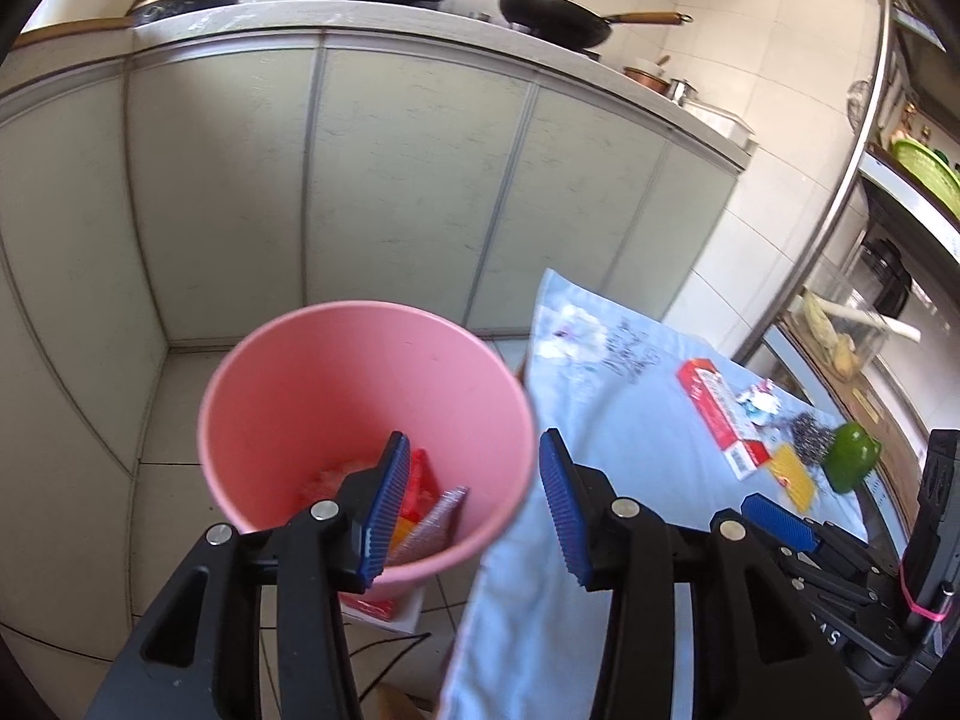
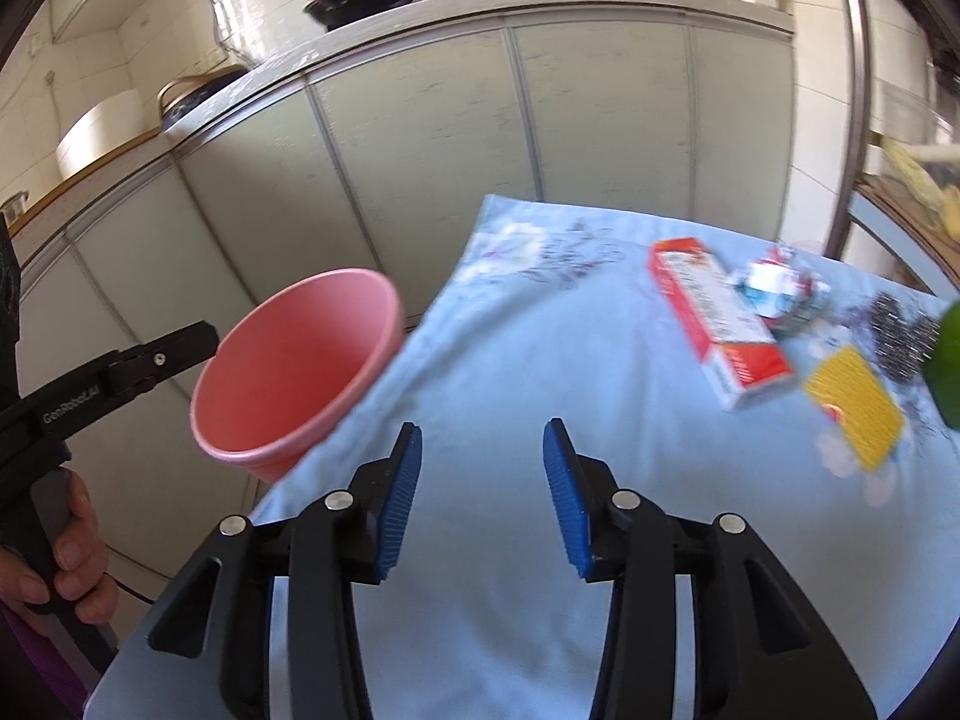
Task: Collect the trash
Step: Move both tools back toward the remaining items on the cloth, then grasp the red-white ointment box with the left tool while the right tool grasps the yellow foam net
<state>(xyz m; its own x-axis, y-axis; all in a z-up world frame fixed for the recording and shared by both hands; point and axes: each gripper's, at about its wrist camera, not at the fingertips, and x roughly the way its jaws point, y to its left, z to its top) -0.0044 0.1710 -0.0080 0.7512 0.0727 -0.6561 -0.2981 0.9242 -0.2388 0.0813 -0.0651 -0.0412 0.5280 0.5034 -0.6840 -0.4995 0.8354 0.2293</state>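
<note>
Kitchen cabinets and a stove top with dark pans form the backdrop; nearer, a counter (image 2: 492,372) draped in pale blue cloth carries the remaining litter. Nearest the cameras, both grippers are released and grasp nothing: the left gripper (image 1: 474,504) hangs with its ribbed blue pads apart over the mouth of the bin (image 1: 288,372), a smooth pink plastic bucket that tapers downward and stands on the floor just off the counter's left edge, with red and silvery wrappers already lying at its bottom. The right gripper (image 2: 483,495) hovers over bare cloth, jaws parted, nothing between them. Beyond it, up and to the right, lies the box (image 2: 714,318), a flat red-and-white carton whose long axis runs diagonally from far-left to near-right, so the pads would probably need to close across its narrow width. Touching its far side sits a crumpled wrapper (image 2: 774,288); just beside its near end lie a yellow ribbed sponge (image 2: 855,414), a steel scourer (image 2: 900,342) of tangled wire, and a glossy green pepper (image 1: 852,465). The right gripper is plainly nearer this cluster; the left is nearer the bin.
</note>
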